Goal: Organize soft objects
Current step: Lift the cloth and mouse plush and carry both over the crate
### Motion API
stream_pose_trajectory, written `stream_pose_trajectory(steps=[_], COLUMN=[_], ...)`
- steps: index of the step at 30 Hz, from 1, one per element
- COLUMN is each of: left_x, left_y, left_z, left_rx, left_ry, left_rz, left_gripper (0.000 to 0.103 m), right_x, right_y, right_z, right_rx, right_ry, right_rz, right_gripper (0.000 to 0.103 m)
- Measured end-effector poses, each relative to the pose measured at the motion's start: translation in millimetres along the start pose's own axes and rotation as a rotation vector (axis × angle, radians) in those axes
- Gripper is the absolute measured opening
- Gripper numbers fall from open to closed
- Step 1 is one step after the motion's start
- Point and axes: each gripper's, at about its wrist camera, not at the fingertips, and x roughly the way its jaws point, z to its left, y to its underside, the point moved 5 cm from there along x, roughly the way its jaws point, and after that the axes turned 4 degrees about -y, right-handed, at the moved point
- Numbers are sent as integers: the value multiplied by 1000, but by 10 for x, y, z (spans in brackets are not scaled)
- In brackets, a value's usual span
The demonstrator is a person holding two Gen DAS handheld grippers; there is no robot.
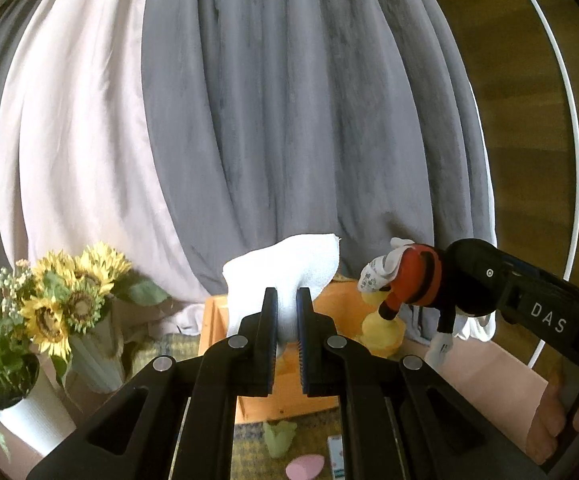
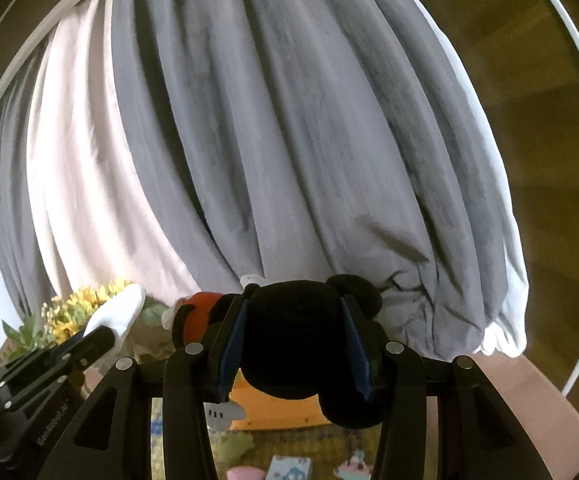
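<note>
My left gripper point(image 1: 286, 320) is shut on a white cloth point(image 1: 285, 272) and holds it above an orange wooden box point(image 1: 289, 404). The cloth also shows in the right wrist view point(image 2: 115, 318). My right gripper point(image 2: 293, 348) is shut on the black head of a Mickey Mouse plush point(image 2: 293, 340). In the left wrist view the plush point(image 1: 413, 280) hangs from the right gripper point(image 1: 449, 280) over the box's right side, its red body and white glove showing. A yellow soft toy point(image 1: 381, 330) lies inside the box.
Grey and pale curtains point(image 1: 269, 120) hang behind. A white vase of sunflowers point(image 1: 57, 300) stands at left. A green soft toy point(image 1: 279, 438), a pink item point(image 1: 305, 470) and a small patterned card point(image 2: 289, 468) lie on the mat in front of the box.
</note>
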Motion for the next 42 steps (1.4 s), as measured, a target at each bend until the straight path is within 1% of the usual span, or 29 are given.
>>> stream_pose_trajectory(steps=[8, 22, 27, 32, 38, 39, 42], left_x=[265, 840, 1140, 1426, 1776, 1850, 1983], left_y=[-109, -170, -100, 14, 195, 250, 357], left_z=[47, 160, 210, 256, 293, 301, 269], left_rx=[6, 21, 12, 25, 46, 44, 57], left_ry=[4, -22, -15, -30, -33, -49, -44], left_rz=[-20, -7, 41, 80, 143, 176, 211], left_gripper=[10, 10, 10, 10, 10, 10, 10], right_x=[231, 877, 1137, 1439, 1775, 1820, 1938], right_y=[-138, -207, -154, -41, 185, 233, 348], right_z=[-12, -13, -28, -34, -38, -42, -45], right_rx=[-18, -37, -35, -26, -23, -20, -28], right_ry=[-1, -28, -48, -68, -76, -78, -74], right_rz=[-34, -9, 26, 83, 161, 176, 215], right_gripper=[47, 47, 48, 48, 48, 48, 48])
